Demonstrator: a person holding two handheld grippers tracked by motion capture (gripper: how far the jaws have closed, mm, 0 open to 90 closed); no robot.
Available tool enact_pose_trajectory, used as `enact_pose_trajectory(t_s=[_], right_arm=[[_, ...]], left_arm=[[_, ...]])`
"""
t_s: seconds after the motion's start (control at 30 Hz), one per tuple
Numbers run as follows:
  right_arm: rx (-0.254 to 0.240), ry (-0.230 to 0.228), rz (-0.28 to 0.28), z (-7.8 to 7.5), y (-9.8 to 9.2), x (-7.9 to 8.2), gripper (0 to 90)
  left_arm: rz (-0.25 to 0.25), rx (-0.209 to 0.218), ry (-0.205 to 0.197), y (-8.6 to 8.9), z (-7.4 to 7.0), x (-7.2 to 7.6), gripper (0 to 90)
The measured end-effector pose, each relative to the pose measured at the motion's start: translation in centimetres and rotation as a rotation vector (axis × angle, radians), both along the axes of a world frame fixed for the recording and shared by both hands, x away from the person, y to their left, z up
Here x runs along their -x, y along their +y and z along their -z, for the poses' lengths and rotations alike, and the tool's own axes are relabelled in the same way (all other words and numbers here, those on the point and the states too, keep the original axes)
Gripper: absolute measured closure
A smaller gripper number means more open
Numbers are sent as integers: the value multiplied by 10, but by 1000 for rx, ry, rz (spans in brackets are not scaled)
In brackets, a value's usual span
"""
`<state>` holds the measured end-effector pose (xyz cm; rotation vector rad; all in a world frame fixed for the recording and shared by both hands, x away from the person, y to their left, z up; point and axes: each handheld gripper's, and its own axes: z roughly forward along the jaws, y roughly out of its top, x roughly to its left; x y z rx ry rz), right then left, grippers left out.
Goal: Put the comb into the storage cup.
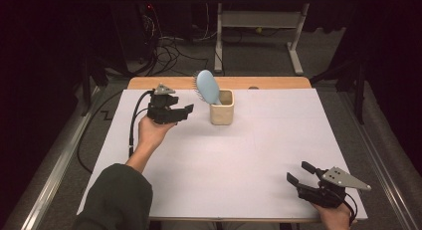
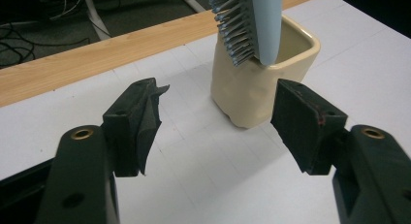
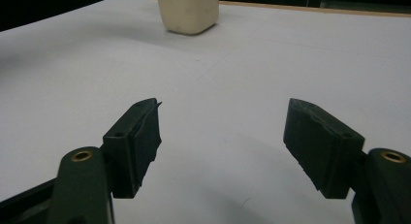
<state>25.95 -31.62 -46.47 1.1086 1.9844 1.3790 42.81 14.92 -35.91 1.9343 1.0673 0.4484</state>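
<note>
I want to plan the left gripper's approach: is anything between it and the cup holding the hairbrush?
Nothing visible. The left gripper, jaws open with nothing in them, faces the cream cup across bare white table cover. The blue hairbrush stands inside the cup.

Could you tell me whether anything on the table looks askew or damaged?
Only mildly: the blue hairbrush stands head-up in the cream cup, leaning over its left rim rather than upright. The cup's lower wall looks dented in the left gripper view. Nothing is spilled.

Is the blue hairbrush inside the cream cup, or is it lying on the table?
Inside. The hairbrush stands in the cup, head up and leaning left, bristles facing left, handle hidden within.
</note>
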Motion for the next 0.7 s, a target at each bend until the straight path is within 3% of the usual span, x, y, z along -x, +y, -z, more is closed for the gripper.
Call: enact_pose_trajectory(t_s=[0.7], right_arm=[[-2,2,1,0,0,0,298]], left_arm=[[-2,16,-9,11,-1,10,349]])
